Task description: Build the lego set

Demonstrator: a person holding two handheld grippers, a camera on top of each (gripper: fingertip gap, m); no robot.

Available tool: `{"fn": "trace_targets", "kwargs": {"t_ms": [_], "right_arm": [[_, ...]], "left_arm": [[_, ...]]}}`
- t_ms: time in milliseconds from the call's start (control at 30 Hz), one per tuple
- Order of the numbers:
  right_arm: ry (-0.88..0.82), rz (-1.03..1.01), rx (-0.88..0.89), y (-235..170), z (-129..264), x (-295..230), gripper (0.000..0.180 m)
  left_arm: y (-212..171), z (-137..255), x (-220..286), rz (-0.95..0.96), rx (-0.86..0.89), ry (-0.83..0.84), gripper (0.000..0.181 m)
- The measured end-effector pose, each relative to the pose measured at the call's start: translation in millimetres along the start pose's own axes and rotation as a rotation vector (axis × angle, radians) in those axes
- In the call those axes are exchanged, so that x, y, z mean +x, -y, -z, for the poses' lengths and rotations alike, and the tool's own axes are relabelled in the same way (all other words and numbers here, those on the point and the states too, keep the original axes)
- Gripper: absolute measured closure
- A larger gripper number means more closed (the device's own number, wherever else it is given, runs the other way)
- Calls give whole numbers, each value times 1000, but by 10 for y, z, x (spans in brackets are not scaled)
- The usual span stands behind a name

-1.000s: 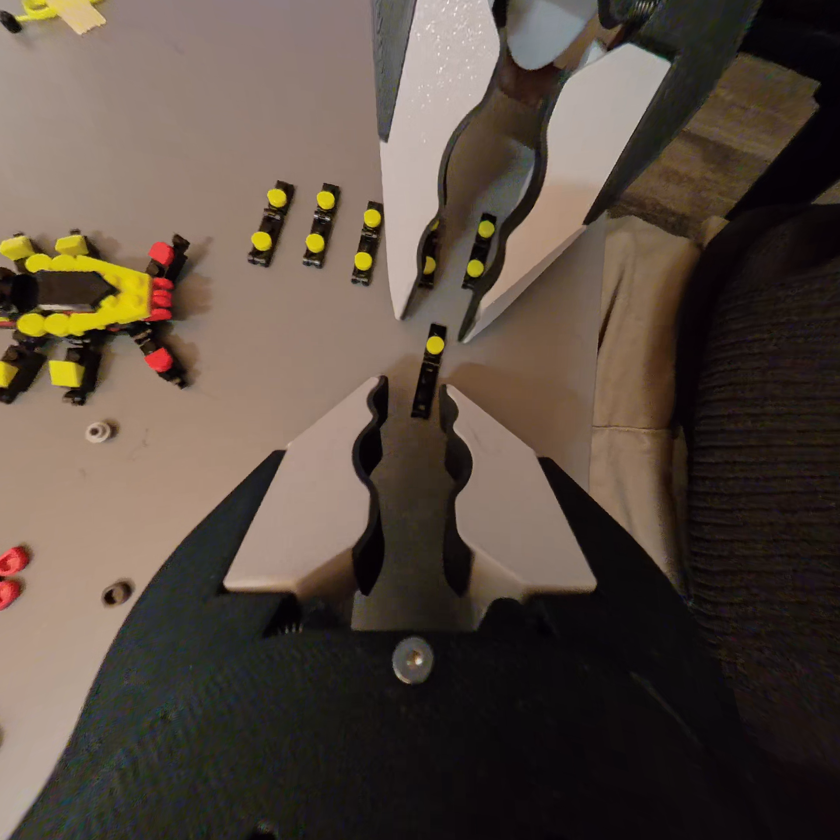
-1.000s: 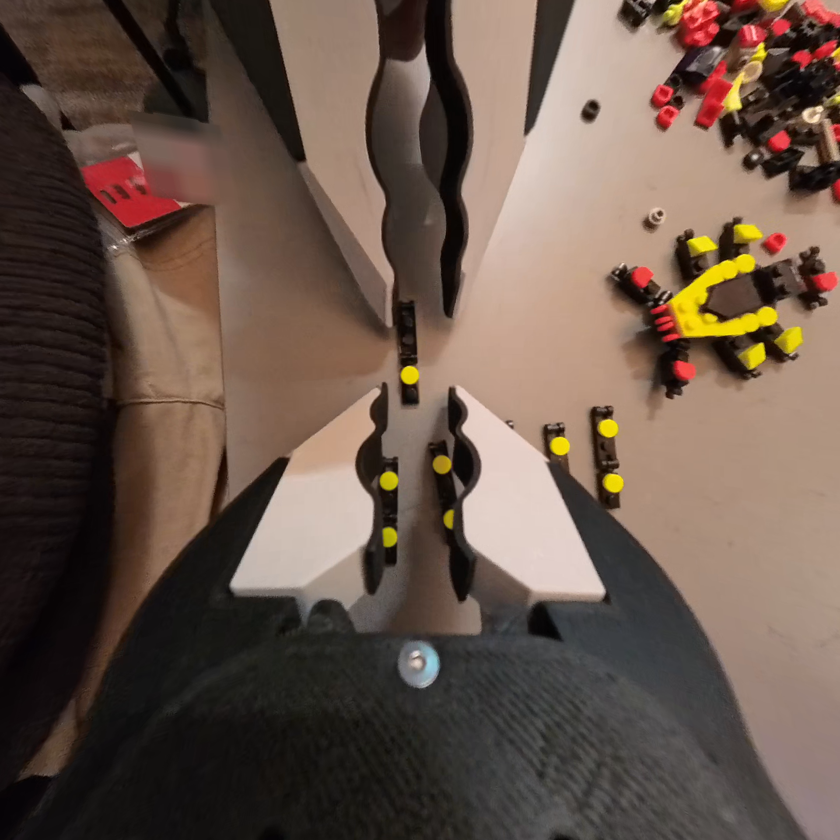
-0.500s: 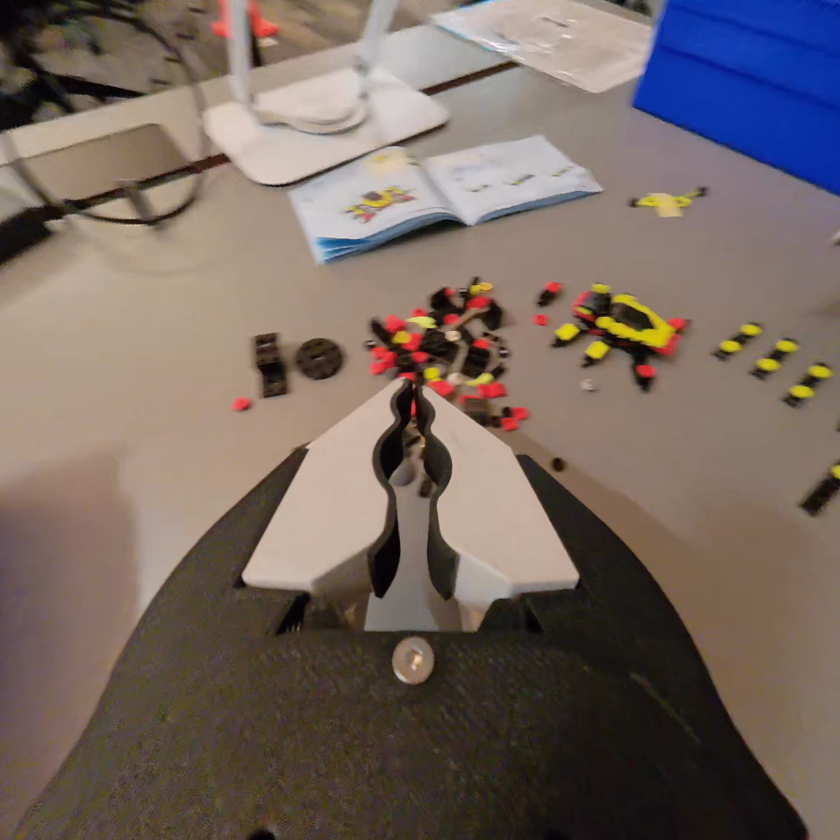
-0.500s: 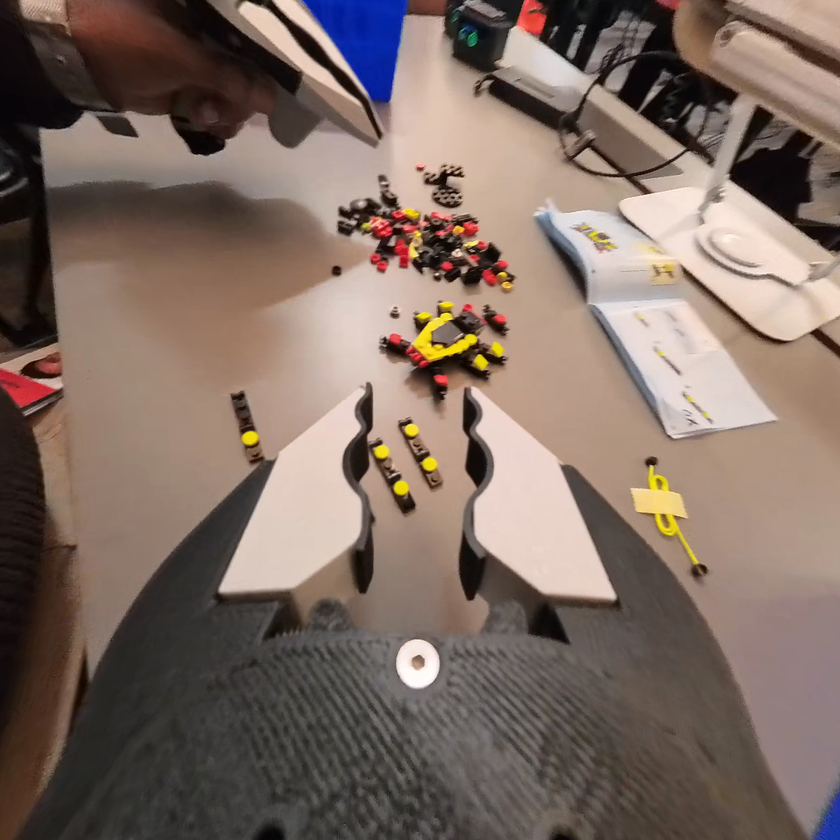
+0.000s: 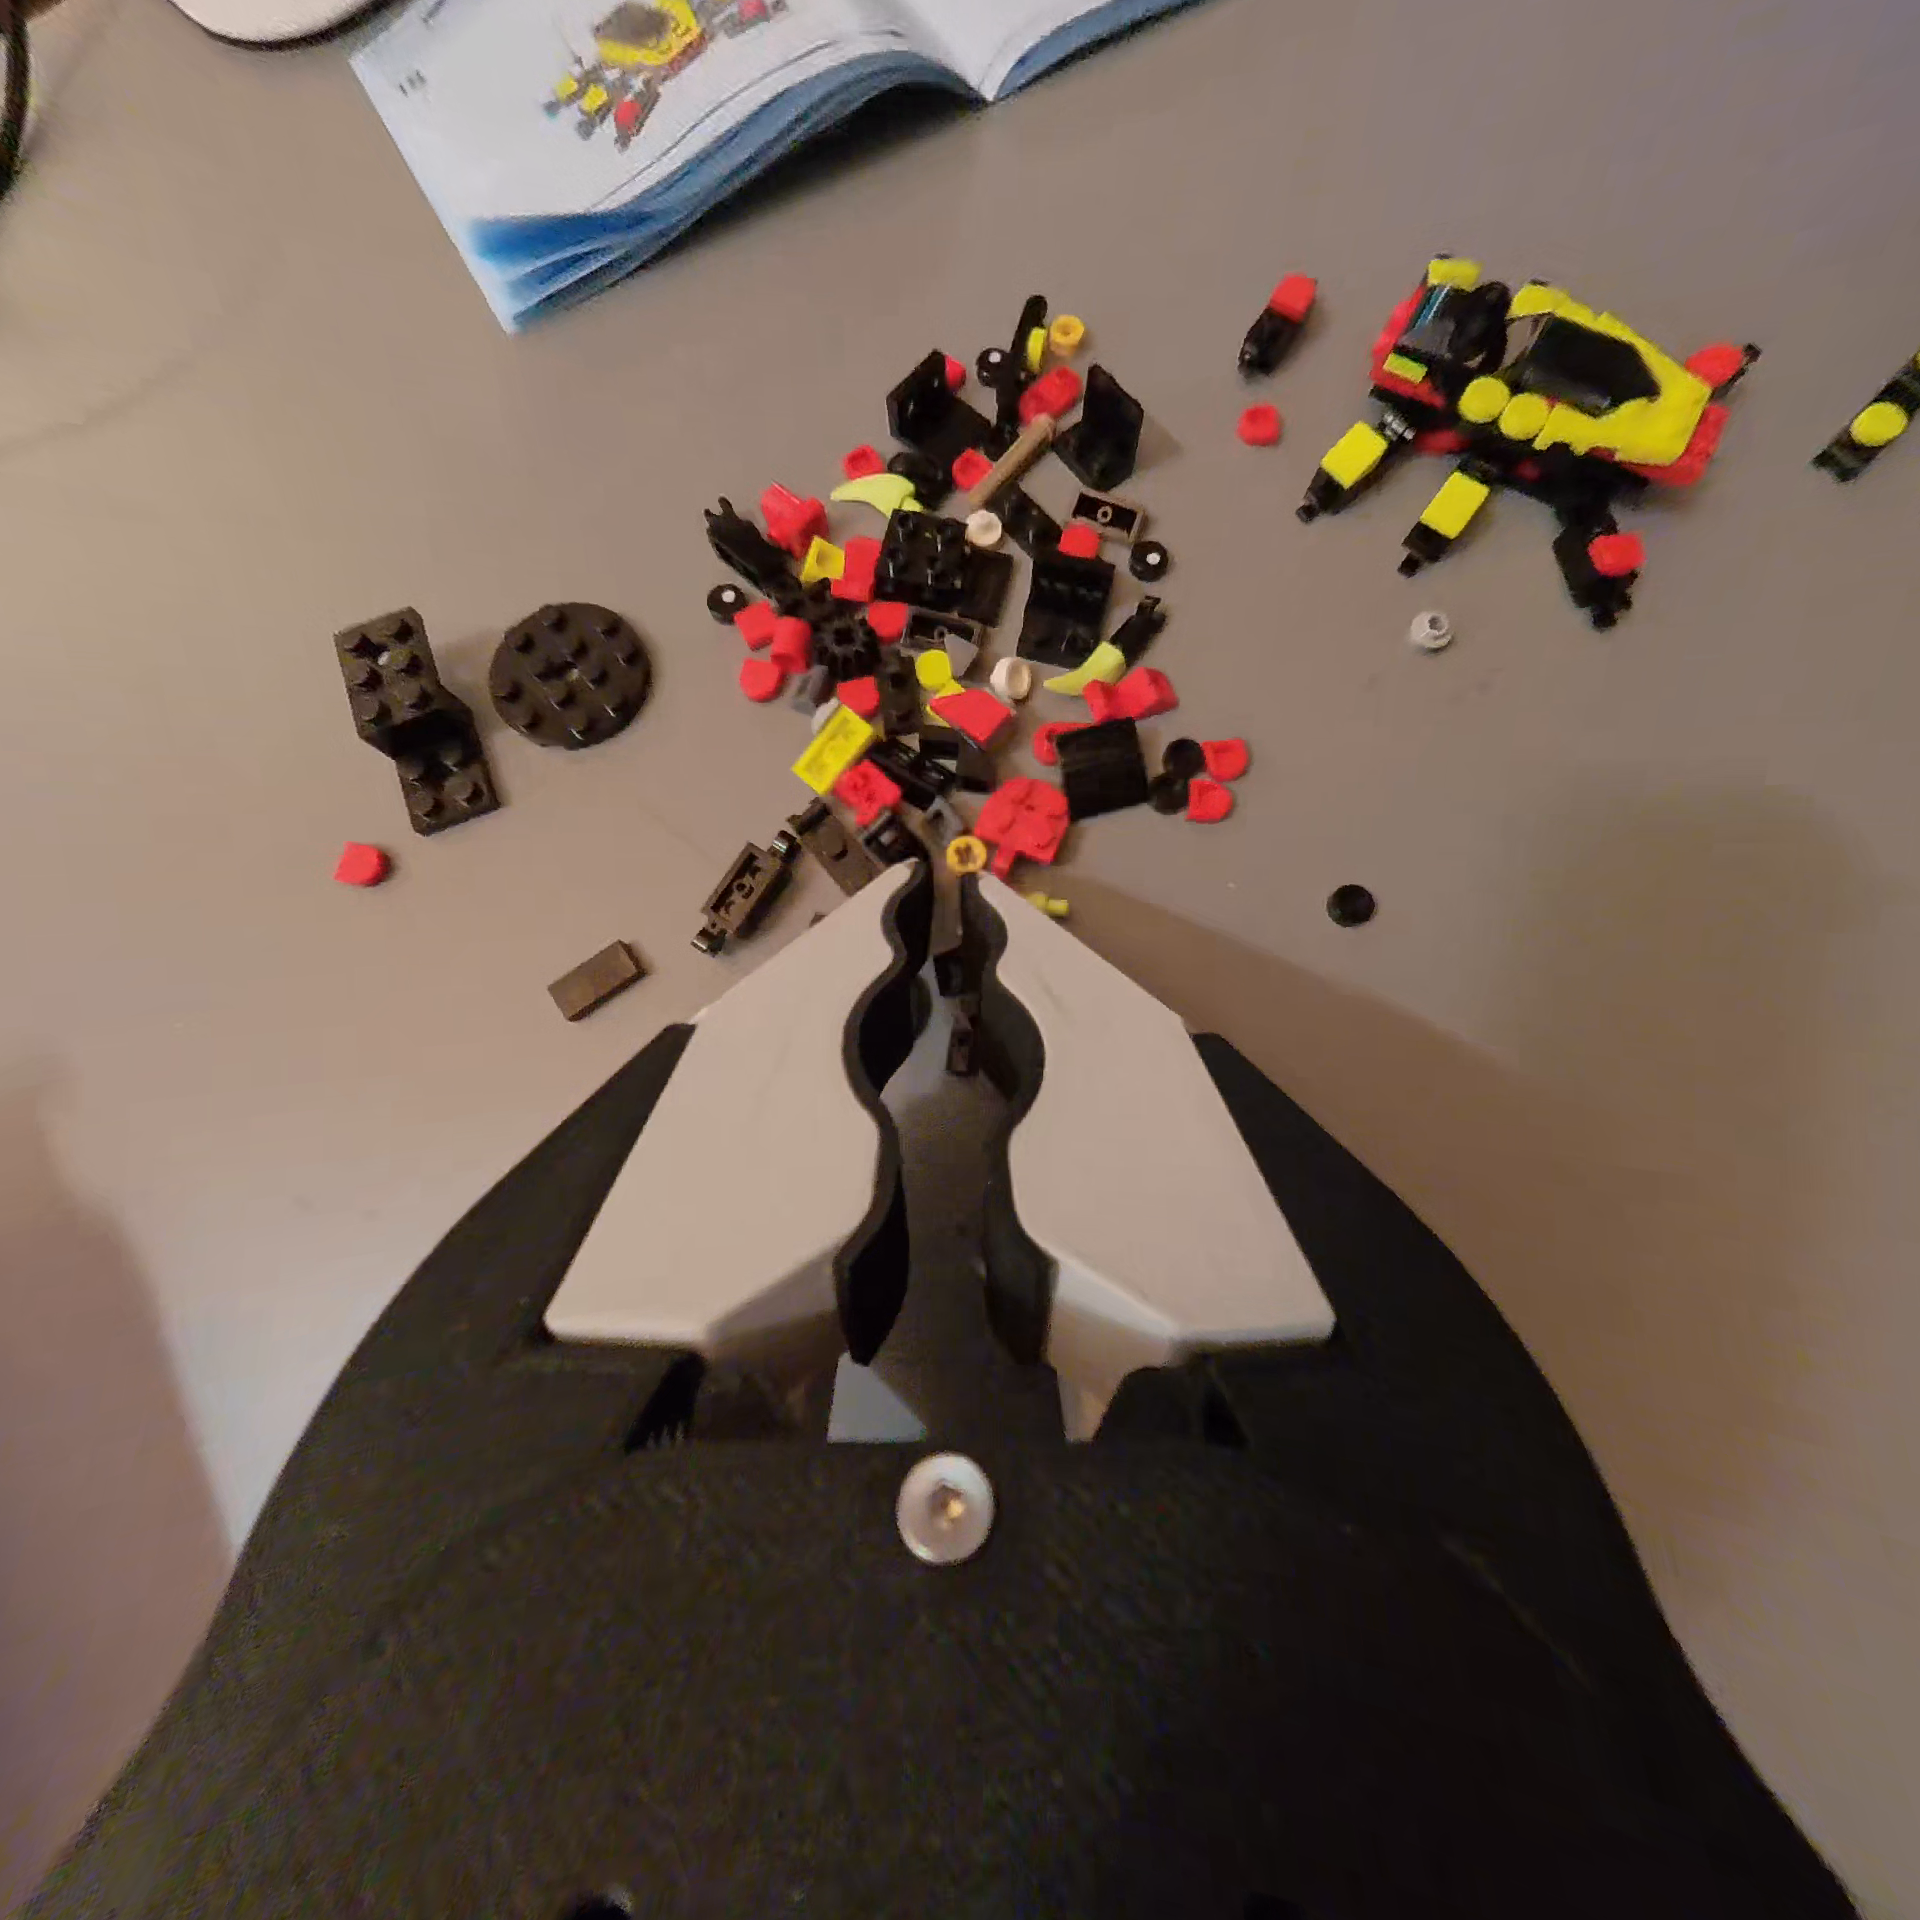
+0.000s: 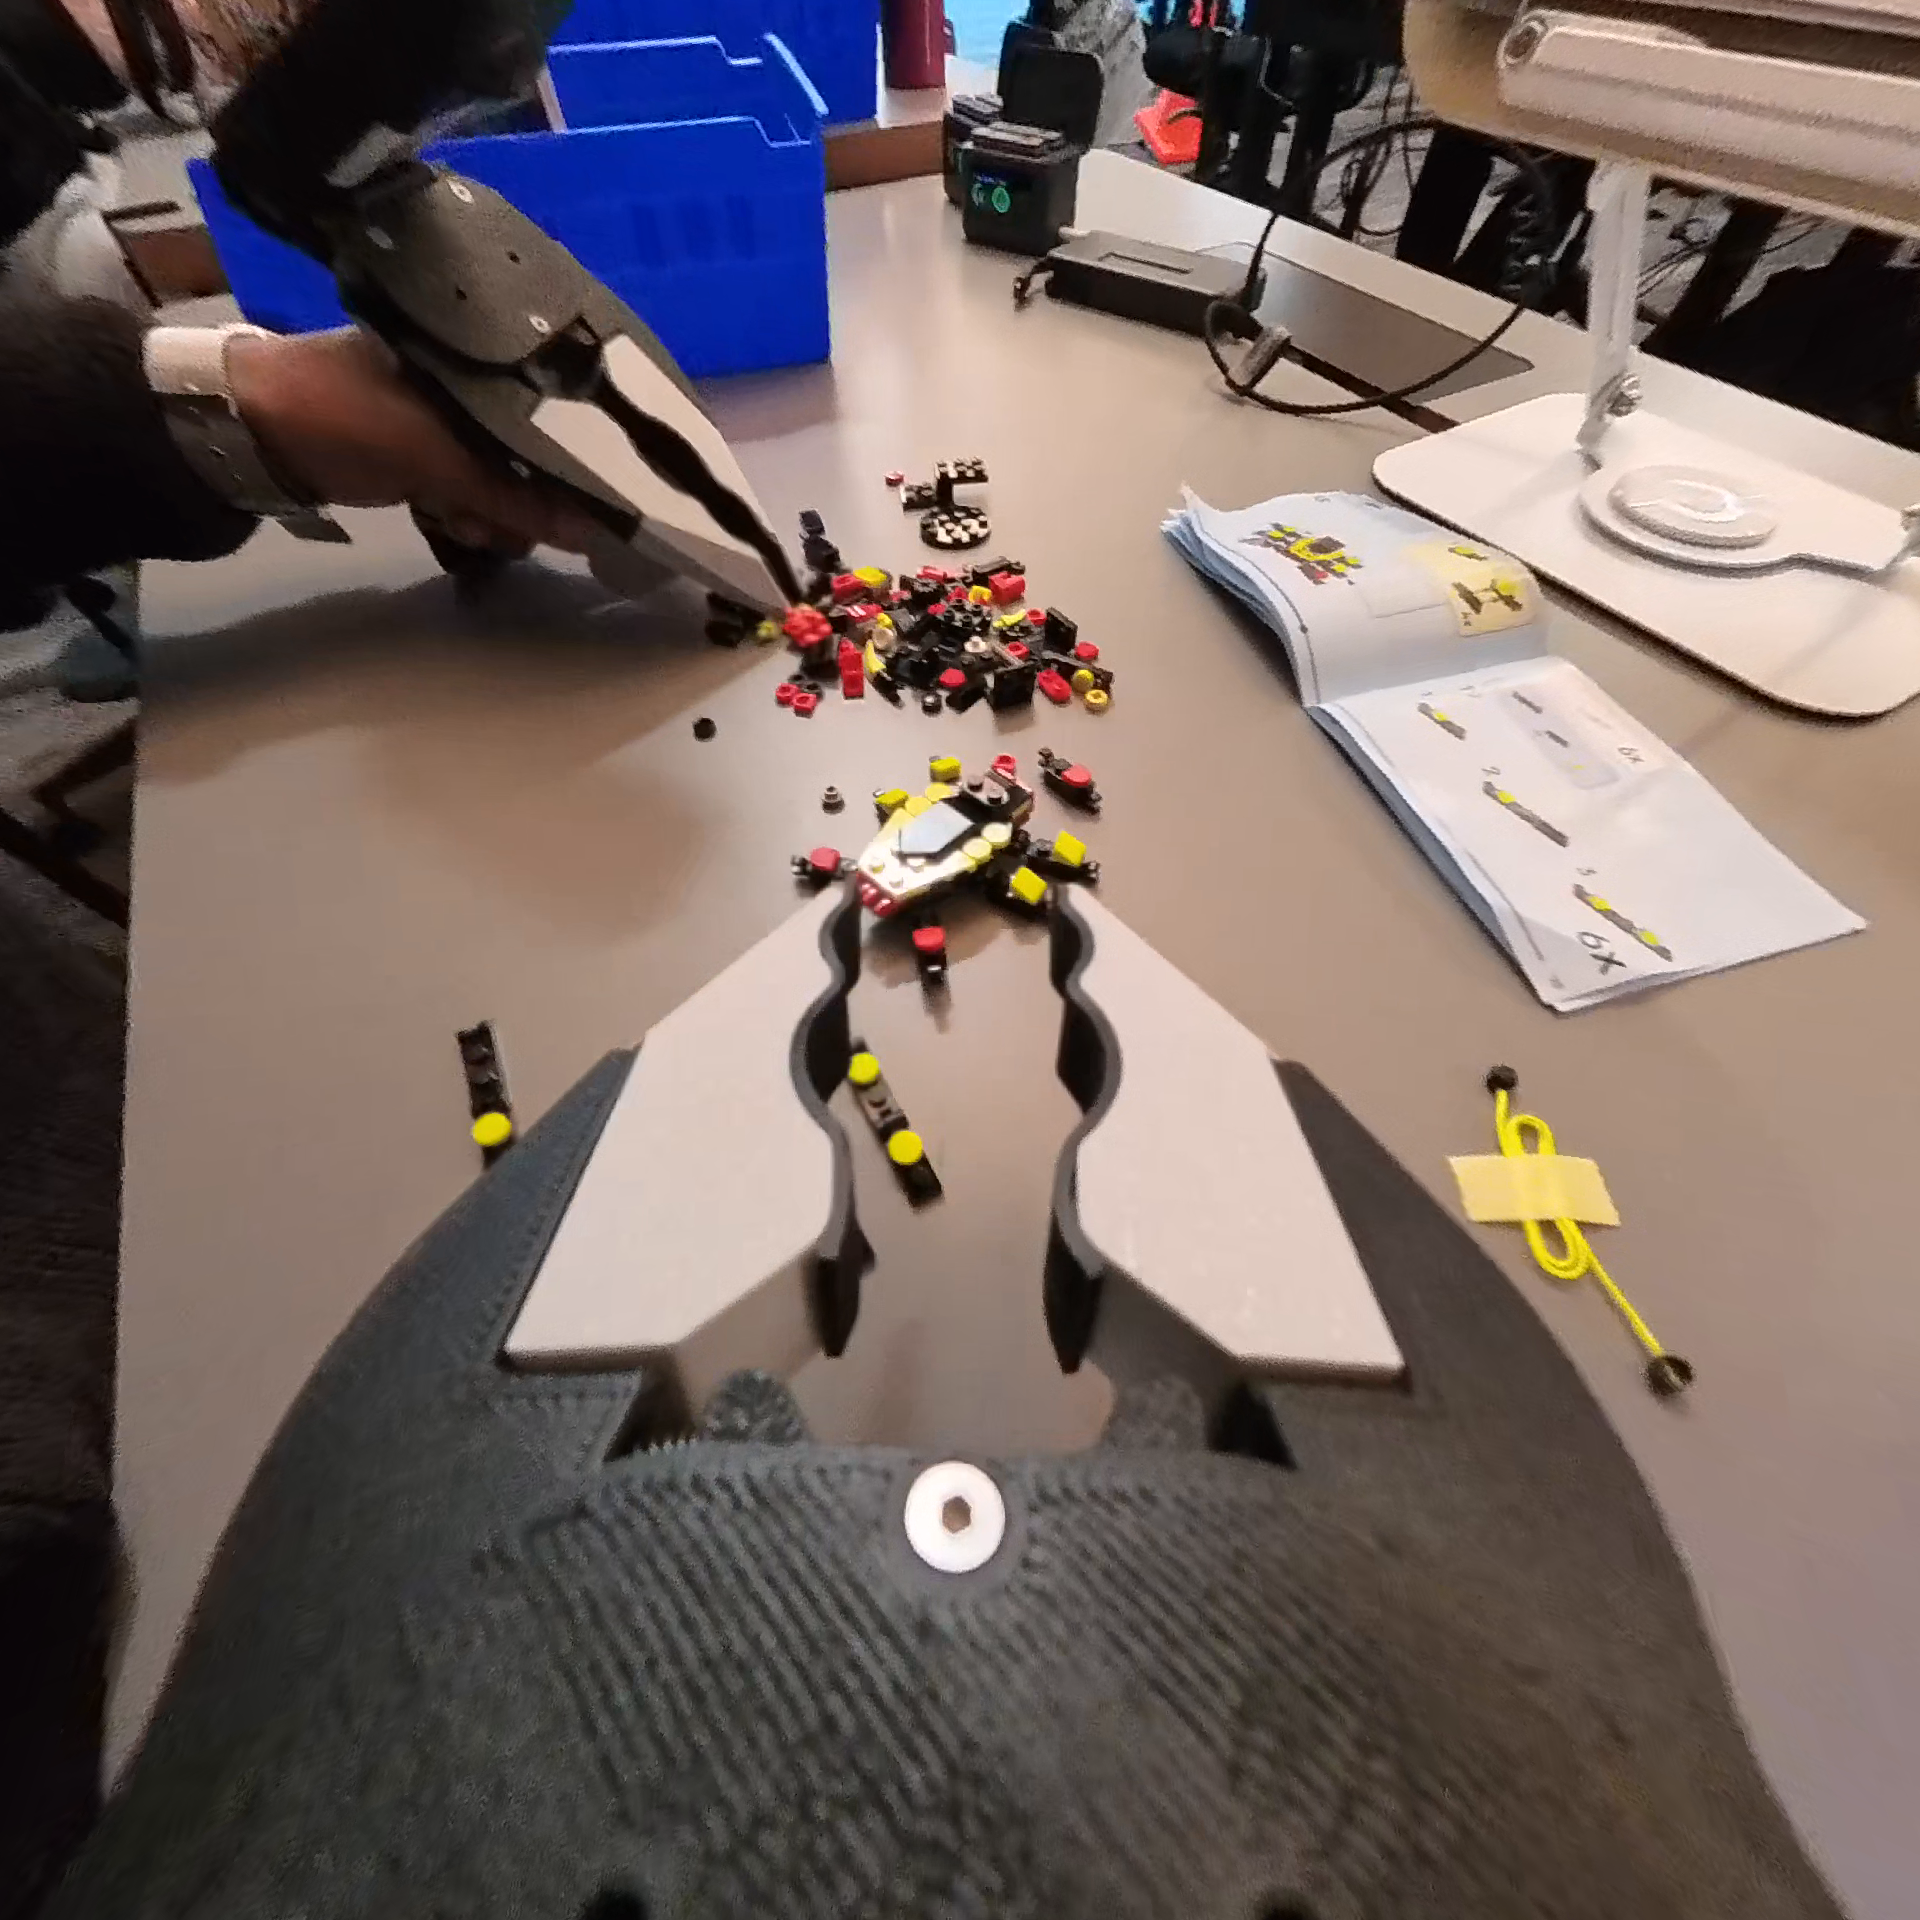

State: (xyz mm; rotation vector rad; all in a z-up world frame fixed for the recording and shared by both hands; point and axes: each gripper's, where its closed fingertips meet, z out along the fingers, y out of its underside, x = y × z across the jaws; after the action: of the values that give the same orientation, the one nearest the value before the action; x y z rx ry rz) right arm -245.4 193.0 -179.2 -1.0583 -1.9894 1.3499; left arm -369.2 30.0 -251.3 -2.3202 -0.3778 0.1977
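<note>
Both grippers had left the row of black strips with yellow studs near the table's edge; the left gripper (image 5: 943, 883) had swung over to the loose pile (image 5: 956, 623) and dipped its tips into the near edge of it. Its jaws stood nearly together, with a small black piece (image 5: 958, 1013) showing in the slot between them, though I could not tell whether it was truly pinched or merely lying beneath. The right gripper (image 6: 951, 909) hung back over the table (image 6: 416, 831), jaws wide and empty, a strip (image 6: 891, 1122) lying on the table between its fingers and another strip (image 6: 485, 1081) off to its left.

Ahead of it sat the model (image 6: 951, 847), a yellow, black and red body with stubby legs already on, seemingly about half built. Several strips looked made up, and one appeared short a yellow stud. Plenty of pieces remained in the pile, and a black round plate (image 5: 571, 675) and a black brick stack (image 5: 410, 717) lay apart, unused. An open booklet (image 6: 1507, 748) lay to the right.
</note>
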Motion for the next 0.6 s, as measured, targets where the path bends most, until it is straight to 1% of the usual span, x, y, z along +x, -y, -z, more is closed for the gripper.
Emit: {"fn": "trace_targets", "kwargs": {"t_ms": [100,233,433,500,533,600], "right_arm": [[19,-2,-17,-43,-2,-79,145],[8,49,-35,-46,36,-152,147],[13,110,-55,-64,50,-267,149],[18,125,-63,-81,53,-301,150],[20,130,-65,-86,58,-317,150],[23,138,-64,-81,76,-346,150]], "left_arm": [[0,2,13,7,1,3,174],[-4,10,52,21,2,-12,173],[28,-25,20,24,1,13,173],[48,-49,35,18,0,3,175],[54,-55,53,8,0,-8,180],[52,-49,37,-17,-4,2,181]]}}
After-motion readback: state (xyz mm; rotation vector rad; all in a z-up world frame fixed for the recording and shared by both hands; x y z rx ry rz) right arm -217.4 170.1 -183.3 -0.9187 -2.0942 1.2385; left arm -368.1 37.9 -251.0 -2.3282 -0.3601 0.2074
